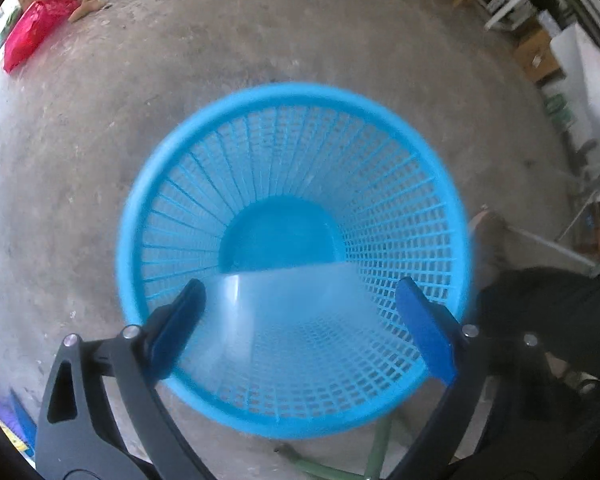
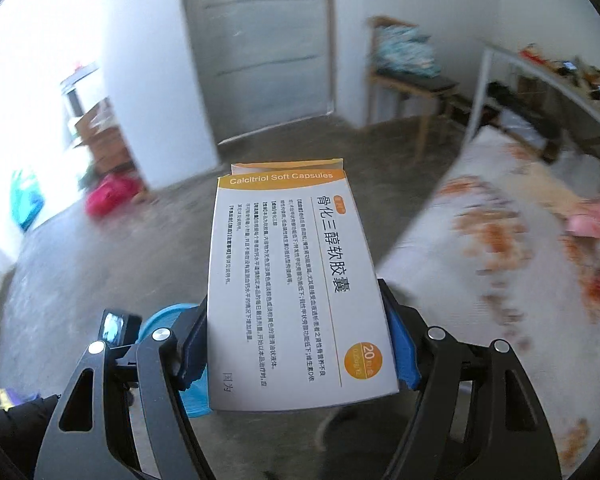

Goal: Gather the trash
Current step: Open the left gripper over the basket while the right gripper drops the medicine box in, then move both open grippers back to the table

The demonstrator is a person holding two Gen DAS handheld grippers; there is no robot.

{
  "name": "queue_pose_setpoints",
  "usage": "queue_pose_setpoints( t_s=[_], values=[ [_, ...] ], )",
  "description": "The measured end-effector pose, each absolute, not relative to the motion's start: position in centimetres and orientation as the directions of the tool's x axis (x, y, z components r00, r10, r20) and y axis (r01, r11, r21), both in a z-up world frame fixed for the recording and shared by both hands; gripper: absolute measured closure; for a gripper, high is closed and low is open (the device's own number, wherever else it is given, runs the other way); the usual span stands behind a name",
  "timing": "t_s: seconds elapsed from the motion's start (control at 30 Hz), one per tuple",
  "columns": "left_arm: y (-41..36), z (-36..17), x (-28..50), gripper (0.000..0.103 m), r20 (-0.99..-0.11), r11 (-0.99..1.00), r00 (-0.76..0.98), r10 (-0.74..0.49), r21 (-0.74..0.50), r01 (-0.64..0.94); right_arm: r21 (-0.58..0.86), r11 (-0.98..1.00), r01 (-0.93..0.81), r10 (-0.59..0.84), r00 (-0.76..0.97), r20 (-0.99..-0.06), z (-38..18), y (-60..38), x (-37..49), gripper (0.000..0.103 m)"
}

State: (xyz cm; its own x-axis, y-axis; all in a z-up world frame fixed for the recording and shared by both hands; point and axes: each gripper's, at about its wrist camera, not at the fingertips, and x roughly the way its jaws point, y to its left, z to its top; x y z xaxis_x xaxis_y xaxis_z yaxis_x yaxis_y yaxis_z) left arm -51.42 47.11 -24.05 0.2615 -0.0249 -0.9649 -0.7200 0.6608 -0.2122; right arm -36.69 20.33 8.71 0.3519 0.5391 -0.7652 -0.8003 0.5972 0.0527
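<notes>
left wrist view: the left gripper (image 1: 300,300) points down over a blue mesh basket (image 1: 400,200) standing on the concrete floor (image 1: 100,160), its jaws spread wide; a blurred clear sheet (image 1: 284,304) lies between them without touching the pads. right wrist view: the right gripper (image 2: 296,340) clamps a white and orange medicine box (image 2: 292,280) by its sides, above the floor beside a floral bed (image 2: 500,280).

left gripper (image 1: 300,308) points steeply down, its fingers (image 1: 424,328) spread wide; right gripper (image 2: 296,344) tilts downward, fingers clamped.
</notes>
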Motion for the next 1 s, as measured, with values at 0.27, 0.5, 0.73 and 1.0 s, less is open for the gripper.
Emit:
queue_pose_setpoints(
  t_s=[0.27, 0.5, 0.73, 1.0],
  values=[
    [50.6, -18.8, -57.8, 0.011, -0.901, 0.536, 0.427, 0.078, -0.324, -0.78, 0.087, 0.44, -0.894, 0.445, 0.133, -0.885, -0.3, 30.3, -43.4, 0.032],
    [52.5, -16.6, -60.9, 0.011, -0.883, 0.484, 0.446, 0.146, -0.329, -0.811, 0.142, 0.362, -0.921, 0.214, -0.066, -0.975, -12.4, 37.0, -47.5, 0.032],
    [53.6, -16.8, -61.6, 0.011, -0.887, 0.456, 0.441, 0.136, -0.339, -0.823, 0.166, 0.343, -0.924, 0.065, -0.153, -0.986, -19.7, 39.9, -48.8, 0.027],
    [53.6, -15.7, -60.0, 0.011, -0.878, 0.477, 0.45, 0.161, -0.33, -0.815, 0.235, 0.378, -0.895, 0.081, -0.221, -0.972, -19.7, 39.0, -47.5, 0.006]
  ],
)
